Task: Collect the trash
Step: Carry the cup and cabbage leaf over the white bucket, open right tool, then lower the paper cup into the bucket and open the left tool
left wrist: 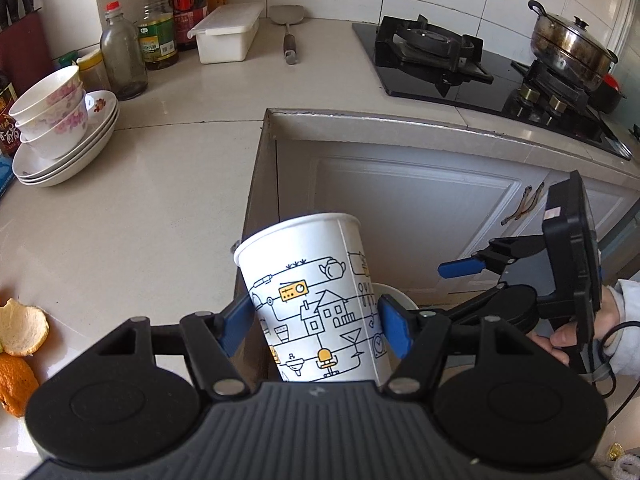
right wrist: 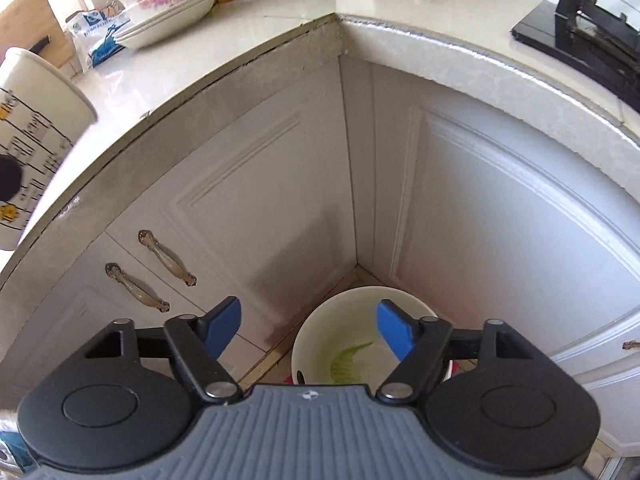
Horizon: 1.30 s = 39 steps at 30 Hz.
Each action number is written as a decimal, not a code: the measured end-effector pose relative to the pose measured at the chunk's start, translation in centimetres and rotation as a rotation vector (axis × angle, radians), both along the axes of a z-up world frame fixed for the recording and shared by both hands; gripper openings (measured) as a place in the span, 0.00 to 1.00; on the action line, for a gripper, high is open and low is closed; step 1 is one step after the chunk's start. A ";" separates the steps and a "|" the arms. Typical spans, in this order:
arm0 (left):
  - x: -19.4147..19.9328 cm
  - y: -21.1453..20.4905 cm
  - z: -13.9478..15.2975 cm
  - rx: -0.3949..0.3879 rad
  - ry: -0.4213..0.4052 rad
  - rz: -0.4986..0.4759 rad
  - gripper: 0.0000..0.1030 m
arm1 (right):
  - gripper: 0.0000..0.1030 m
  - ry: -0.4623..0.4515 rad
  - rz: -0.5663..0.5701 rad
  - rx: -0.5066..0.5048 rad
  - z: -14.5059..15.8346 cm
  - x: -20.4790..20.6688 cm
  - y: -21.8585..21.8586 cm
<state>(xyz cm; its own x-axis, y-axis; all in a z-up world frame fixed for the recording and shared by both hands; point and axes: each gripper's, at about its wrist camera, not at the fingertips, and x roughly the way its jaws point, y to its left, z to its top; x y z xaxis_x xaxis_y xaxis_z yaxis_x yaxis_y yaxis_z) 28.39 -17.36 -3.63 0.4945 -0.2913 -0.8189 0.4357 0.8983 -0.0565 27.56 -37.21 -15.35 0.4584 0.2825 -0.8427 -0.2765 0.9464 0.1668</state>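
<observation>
Paper, thin and printed with line drawings, is what my left claw [left wrist: 316, 322] clamps: a tapered white cup [left wrist: 316, 300], tilted, low in the frame's centre past the desk [left wrist: 160, 184] edge. Squeeze harder and its wall could buckle; let go off-line and it could miss the round white bin [right wrist: 352, 336] on the floor, bottom centre in the right view. My right claw [right wrist: 310, 328] hangs apart above it, holding nothing. Curled orange peel [left wrist: 20, 344] waits lower left.

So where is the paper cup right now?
The paper cup sits tilted between the left gripper's fingers, past the counter edge, above the white bin on the floor in the cabinet corner.
</observation>
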 end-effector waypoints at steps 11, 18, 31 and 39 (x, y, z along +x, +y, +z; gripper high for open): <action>1.2 -4.7 -3.4 -0.029 0.057 -0.052 0.65 | 1.00 -0.115 -0.089 -0.076 4.3 -5.0 -1.4; 2.1 -10.2 -9.2 0.002 0.131 -0.094 0.65 | 1.00 -0.139 -0.173 -0.116 5.6 -9.0 -2.6; 4.3 -17.3 -22.5 0.099 0.257 -0.106 0.68 | 1.00 -0.121 -0.398 -0.178 6.2 -16.1 -6.4; 3.8 -17.7 -22.0 0.112 0.207 -0.128 0.85 | 1.00 -0.110 -0.445 -0.177 6.0 -17.1 -7.7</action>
<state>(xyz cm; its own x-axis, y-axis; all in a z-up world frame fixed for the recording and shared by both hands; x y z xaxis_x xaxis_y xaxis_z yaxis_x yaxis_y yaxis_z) 32.21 -35.02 -25.59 0.2780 -0.2423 -0.9295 0.5360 0.8422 -0.0593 10.45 -44.92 -9.36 0.5911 -0.1046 -0.7998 0.1545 0.9879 -0.0150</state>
